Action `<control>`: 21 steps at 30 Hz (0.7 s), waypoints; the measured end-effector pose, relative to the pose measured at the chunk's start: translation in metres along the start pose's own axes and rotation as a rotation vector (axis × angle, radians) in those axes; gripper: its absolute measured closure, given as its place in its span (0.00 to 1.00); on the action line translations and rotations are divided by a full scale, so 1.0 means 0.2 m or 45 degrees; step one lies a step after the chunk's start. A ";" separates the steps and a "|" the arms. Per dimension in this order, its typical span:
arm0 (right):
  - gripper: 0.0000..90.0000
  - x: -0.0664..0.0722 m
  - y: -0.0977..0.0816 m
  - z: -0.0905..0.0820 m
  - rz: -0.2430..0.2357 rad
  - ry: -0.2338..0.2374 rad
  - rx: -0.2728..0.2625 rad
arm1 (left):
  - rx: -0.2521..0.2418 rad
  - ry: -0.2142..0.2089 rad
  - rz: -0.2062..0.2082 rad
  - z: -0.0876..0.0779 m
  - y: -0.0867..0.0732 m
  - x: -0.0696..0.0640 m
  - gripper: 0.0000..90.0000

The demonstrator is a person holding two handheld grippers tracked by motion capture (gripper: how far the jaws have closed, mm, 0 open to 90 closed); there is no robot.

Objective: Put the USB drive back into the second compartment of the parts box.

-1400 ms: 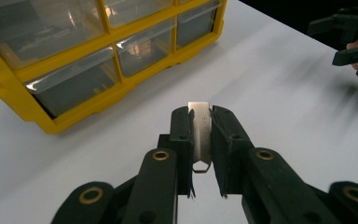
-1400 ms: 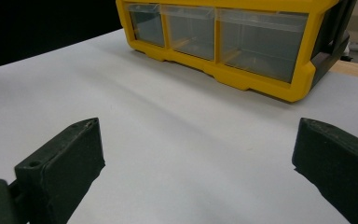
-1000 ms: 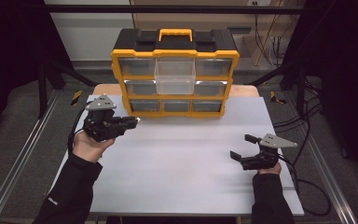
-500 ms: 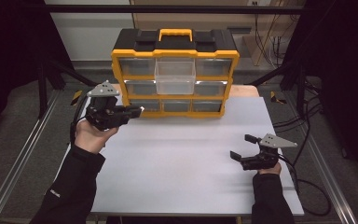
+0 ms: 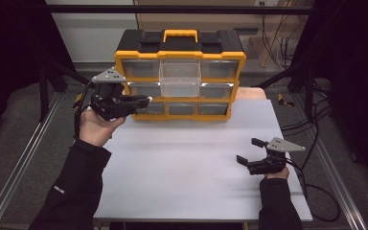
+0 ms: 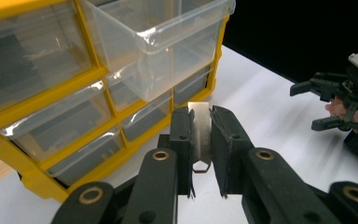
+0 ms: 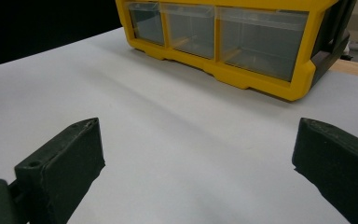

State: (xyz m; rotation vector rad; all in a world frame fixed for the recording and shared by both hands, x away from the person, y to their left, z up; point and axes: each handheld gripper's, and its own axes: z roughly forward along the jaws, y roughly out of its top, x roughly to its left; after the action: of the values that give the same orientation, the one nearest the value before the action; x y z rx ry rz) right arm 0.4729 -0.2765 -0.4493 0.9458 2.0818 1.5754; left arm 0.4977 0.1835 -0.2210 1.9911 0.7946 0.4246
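A yellow organizer (image 5: 179, 57) with a black top stands at the table's far edge. Its clear top-middle drawer (image 5: 179, 76) is pulled out. My left gripper (image 5: 143, 101) is held up in front of the organizer's left side, pointing right, just left of and below the open drawer. In the left gripper view this gripper (image 6: 199, 116) is shut on a small flat metal piece (image 6: 199, 133), with the open drawer (image 6: 168, 42) just above and ahead. My right gripper (image 5: 248, 150) rests near the table's right front, open, with nothing between its fingers (image 7: 70, 158).
A white table (image 5: 187, 163) spreads out between the grippers. The organizer's bottom row of shut drawers (image 7: 223, 37) faces the right gripper. Metal rails run along both sides of the table, and cables (image 5: 311, 124) lie at the right.
My left gripper has risen and moved right toward the organizer with the metal piece in it. The right gripper has stayed where it was.
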 end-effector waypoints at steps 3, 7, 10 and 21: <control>0.02 0.00 0.00 0.00 0.004 0.000 0.001 | -0.008 0.000 -0.005 0.00 0.03 0.00 0.88; 0.02 0.00 0.00 0.00 0.004 0.000 0.001 | -0.017 0.010 -0.001 -0.01 0.07 0.00 0.88; 0.02 0.00 0.00 0.00 0.001 0.001 0.002 | -0.016 0.020 0.003 -0.01 0.10 0.00 0.88; 0.02 0.00 0.00 0.00 0.004 0.002 0.001 | -0.033 0.043 0.014 -0.02 0.22 -0.02 0.88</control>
State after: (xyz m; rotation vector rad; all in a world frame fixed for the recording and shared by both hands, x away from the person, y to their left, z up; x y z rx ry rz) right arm 0.4732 -0.2764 -0.4499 0.9485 2.0833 1.5773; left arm 0.5092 0.1675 -0.1824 1.9696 0.7958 0.4743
